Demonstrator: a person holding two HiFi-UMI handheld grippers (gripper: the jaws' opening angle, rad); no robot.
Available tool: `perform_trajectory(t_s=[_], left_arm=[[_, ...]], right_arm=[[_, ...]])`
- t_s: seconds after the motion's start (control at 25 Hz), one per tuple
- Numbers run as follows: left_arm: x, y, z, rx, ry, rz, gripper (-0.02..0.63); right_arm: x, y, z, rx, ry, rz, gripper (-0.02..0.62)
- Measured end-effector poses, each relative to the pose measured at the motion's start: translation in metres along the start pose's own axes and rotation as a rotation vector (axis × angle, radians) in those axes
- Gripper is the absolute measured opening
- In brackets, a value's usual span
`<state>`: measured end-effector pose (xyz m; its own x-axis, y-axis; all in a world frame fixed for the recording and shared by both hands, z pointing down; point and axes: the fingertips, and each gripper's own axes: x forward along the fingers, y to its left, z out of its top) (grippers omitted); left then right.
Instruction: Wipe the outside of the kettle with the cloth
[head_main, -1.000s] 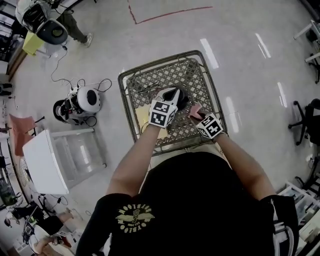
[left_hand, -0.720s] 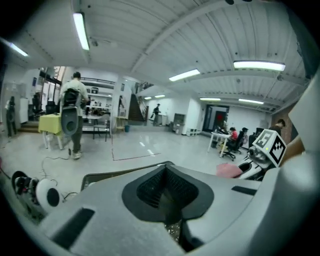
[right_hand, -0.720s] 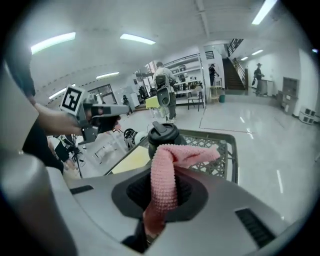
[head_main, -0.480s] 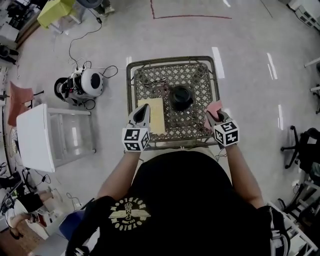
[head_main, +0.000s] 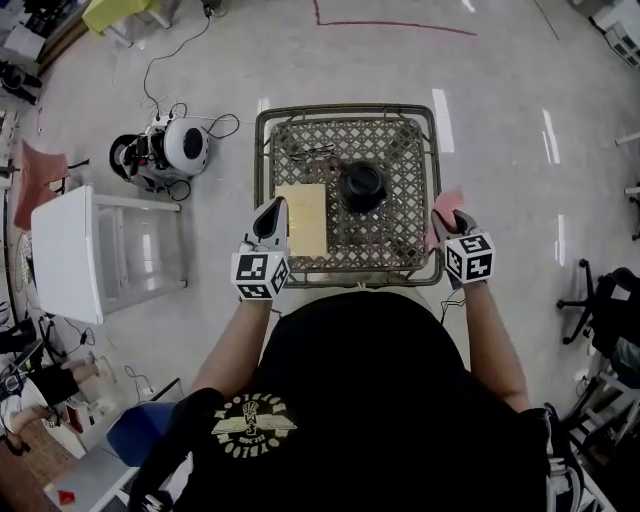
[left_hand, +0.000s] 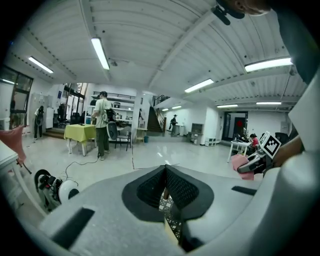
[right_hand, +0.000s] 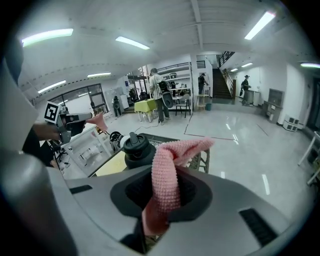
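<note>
The black kettle (head_main: 361, 186) stands upright on the metal lattice table (head_main: 400, 150), apart from both grippers; the right gripper view shows the kettle (right_hand: 136, 150) just left of the jaws. My right gripper (head_main: 445, 222) hovers at the table's right edge, shut on the pink cloth (head_main: 447, 204). That cloth (right_hand: 167, 175) sticks up from between the pads and folds over to the right. My left gripper (head_main: 270, 222) is at the table's near left corner beside a yellow pad (head_main: 303, 220), its jaws (left_hand: 165, 172) shut with nothing between them.
A white shelf cart (head_main: 85, 270) stands left of the table. A round white machine with cables (head_main: 170, 148) lies on the floor behind it. A small dark wire thing (head_main: 312, 153) rests at the table's far side. An office chair (head_main: 600, 300) is at the right.
Both grippers have drawn back from the kettle and apart. The left one went from over the kettle to the table's left edge. The right one carried the cloth to the right edge.
</note>
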<state>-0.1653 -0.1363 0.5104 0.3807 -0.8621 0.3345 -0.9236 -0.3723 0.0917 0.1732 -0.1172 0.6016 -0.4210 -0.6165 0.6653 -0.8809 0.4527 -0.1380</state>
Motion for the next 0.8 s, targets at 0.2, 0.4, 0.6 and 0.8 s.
perform_trajectory(t_s=[0.2, 0.4, 0.6, 0.8], left_arm=[[0.001, -0.007, 0.008, -0.019, -0.002, -0.005, 0.005], [-0.002, -0.016, 0.029, -0.008, -0.045, -0.003, 0.005], [-0.007, -0.025, 0.062, 0.026, -0.115, -0.017, 0.005], [-0.016, -0.027, 0.089, 0.061, -0.161, -0.018, 0.005]], right_arm=[[0.008, 0.0, -0.007, -0.014, 0.045, 0.018, 0.16], [0.005, 0.005, 0.005, -0.016, -0.002, 0.038, 0.179], [-0.006, 0.012, 0.032, -0.045, -0.097, 0.012, 0.067], [-0.022, 0.016, 0.064, -0.018, -0.195, -0.018, 0.011]])
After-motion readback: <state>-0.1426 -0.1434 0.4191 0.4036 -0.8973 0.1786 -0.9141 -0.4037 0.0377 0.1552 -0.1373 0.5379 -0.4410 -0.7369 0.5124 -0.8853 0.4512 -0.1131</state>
